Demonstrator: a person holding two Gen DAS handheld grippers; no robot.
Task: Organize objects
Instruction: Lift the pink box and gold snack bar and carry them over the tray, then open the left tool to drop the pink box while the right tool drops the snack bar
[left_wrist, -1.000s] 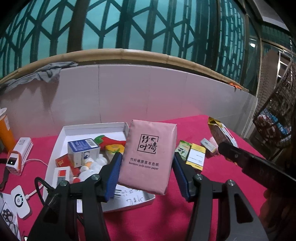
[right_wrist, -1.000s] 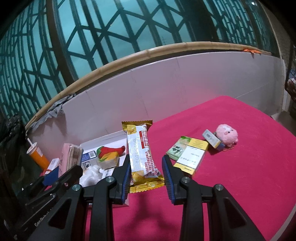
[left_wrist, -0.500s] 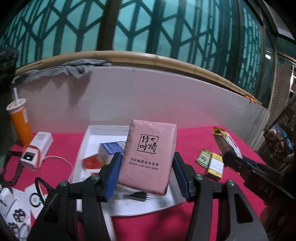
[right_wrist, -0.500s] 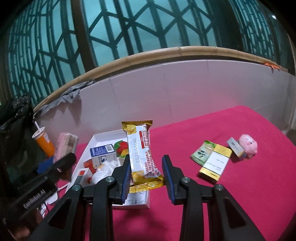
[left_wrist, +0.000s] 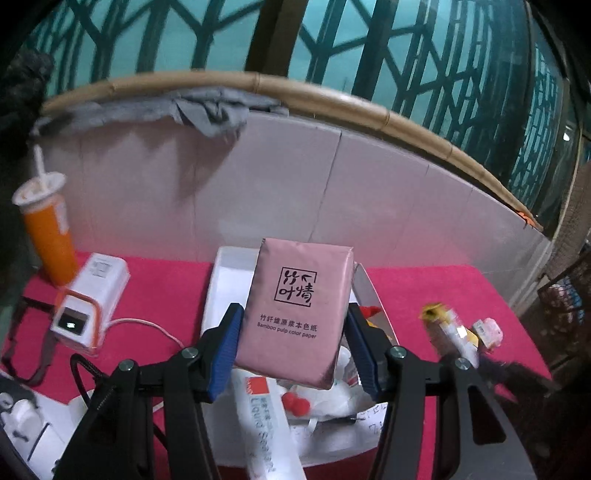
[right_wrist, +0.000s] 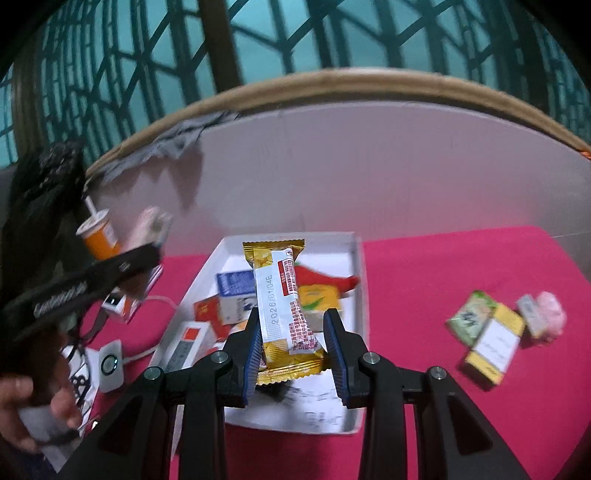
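Observation:
My left gripper (left_wrist: 294, 312) is shut on a pink tissue pack (left_wrist: 299, 295) and holds it upright in the air over the white tray (left_wrist: 216, 291). My right gripper (right_wrist: 292, 315) is shut on a yellow and white snack bar (right_wrist: 282, 295), which hangs over the same tray (right_wrist: 360, 291). The tray holds a blue and white box (right_wrist: 236, 284), a red and yellow packet (right_wrist: 321, 291) and a white tube (left_wrist: 266, 417). The left gripper (right_wrist: 92, 277) shows blurred at the left of the right wrist view. The right gripper (left_wrist: 480, 363) shows blurred at the right of the left wrist view.
An orange cup (left_wrist: 48, 236) with a straw and a white device (left_wrist: 88, 299) on a cable stand left of the tray. A green packet (right_wrist: 469, 317), a yellow box (right_wrist: 495, 343) and a pink plush (right_wrist: 552, 317) lie on the red cloth at right. A white wall runs behind.
Both grippers have swung left with their loads. The tray now lies straight under the tissue pack and the snack bar, and the loose items at right have slid towards the edge of view.

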